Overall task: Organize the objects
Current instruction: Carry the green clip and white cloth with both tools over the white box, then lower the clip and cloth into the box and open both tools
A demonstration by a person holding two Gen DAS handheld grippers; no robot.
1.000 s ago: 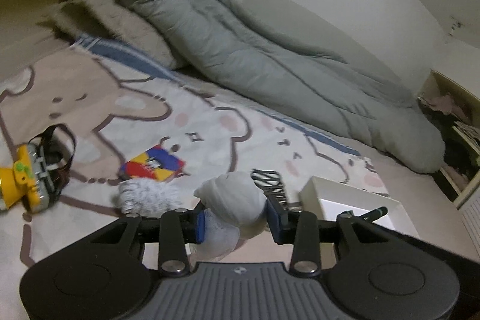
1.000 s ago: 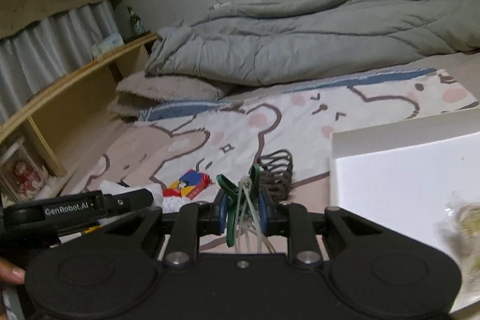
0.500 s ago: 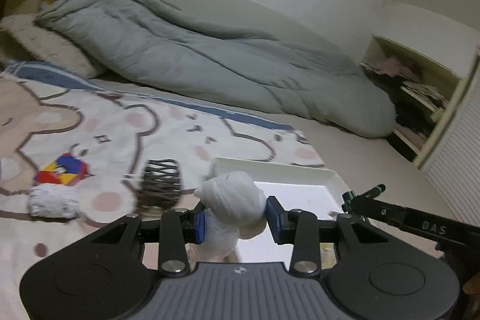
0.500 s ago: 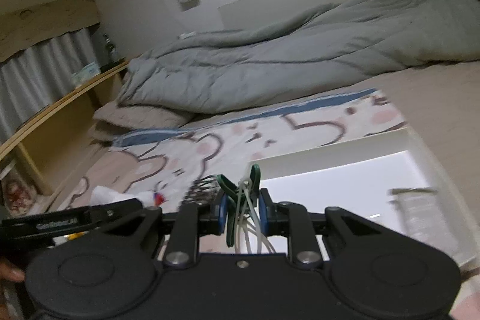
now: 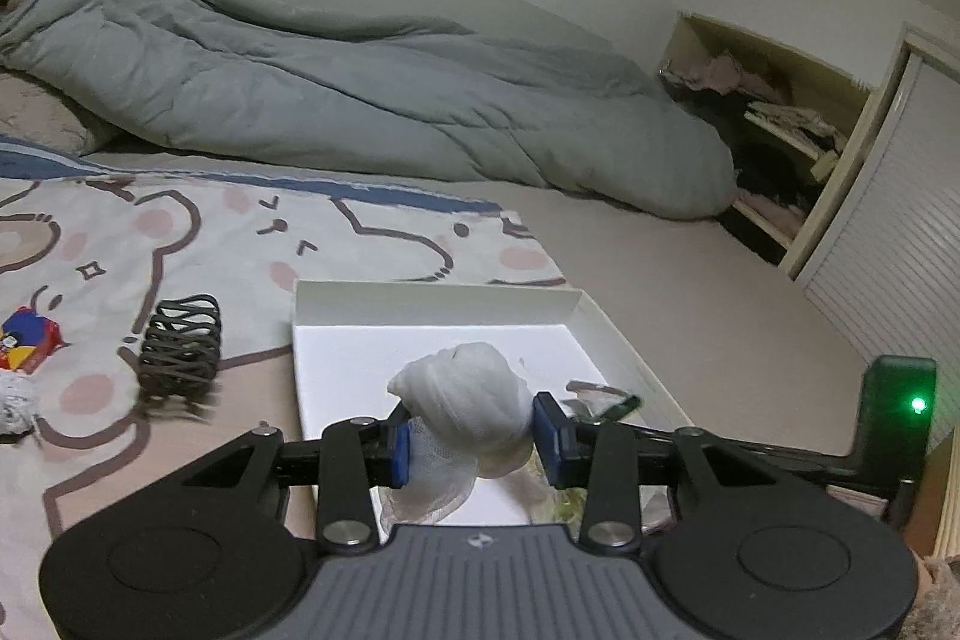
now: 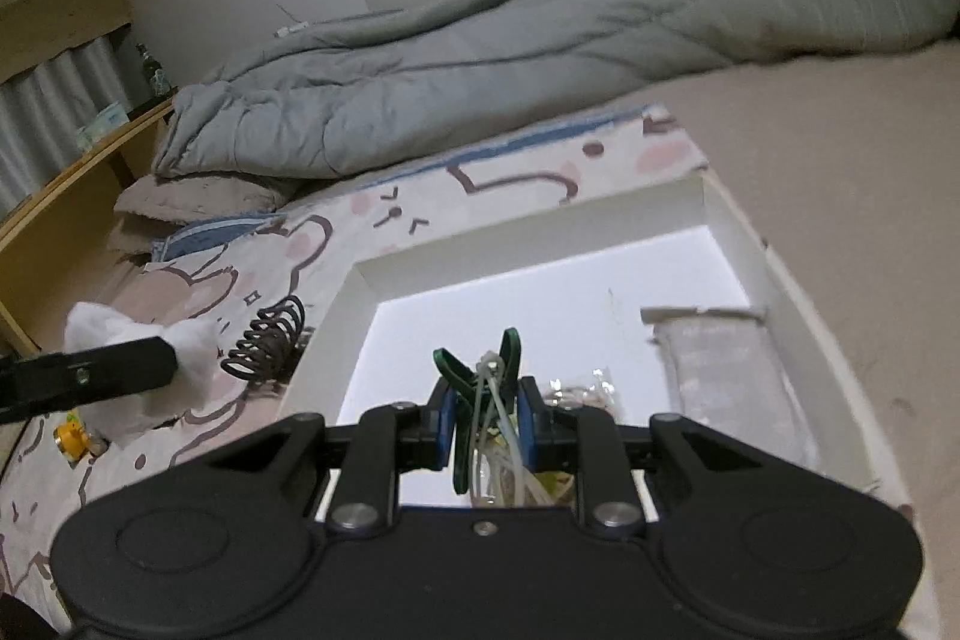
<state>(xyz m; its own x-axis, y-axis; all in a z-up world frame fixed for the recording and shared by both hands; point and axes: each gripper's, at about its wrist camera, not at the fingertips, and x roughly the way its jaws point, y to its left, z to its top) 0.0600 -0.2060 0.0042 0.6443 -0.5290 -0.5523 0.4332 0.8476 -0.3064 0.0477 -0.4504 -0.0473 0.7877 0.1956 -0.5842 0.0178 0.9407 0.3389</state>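
My left gripper [image 5: 471, 445] is shut on a white gauze bundle [image 5: 474, 409] and holds it over the near part of a white shallow box [image 5: 432, 304]. My right gripper [image 6: 483, 430] is shut on a green clip with pale cords [image 6: 480, 400] and hangs over the same box [image 6: 528, 232]. The box holds a clear wrapped packet [image 6: 714, 370] and small clear-bagged items [image 6: 579, 388]. The left gripper and its gauze also show at the left of the right wrist view [image 6: 144, 358].
A black coiled spring [image 5: 180, 346] lies on the bear-print blanket [image 5: 150, 244] left of the box. A colourful small pack [image 5: 27, 340] and a grey fluffy item [image 5: 15, 403] lie further left. A yellow headlamp [image 6: 72, 439] lies near. A grey duvet [image 5: 360, 100] fills the back.
Both grippers have swung right from the blanket items to over the white box, each still holding its load.
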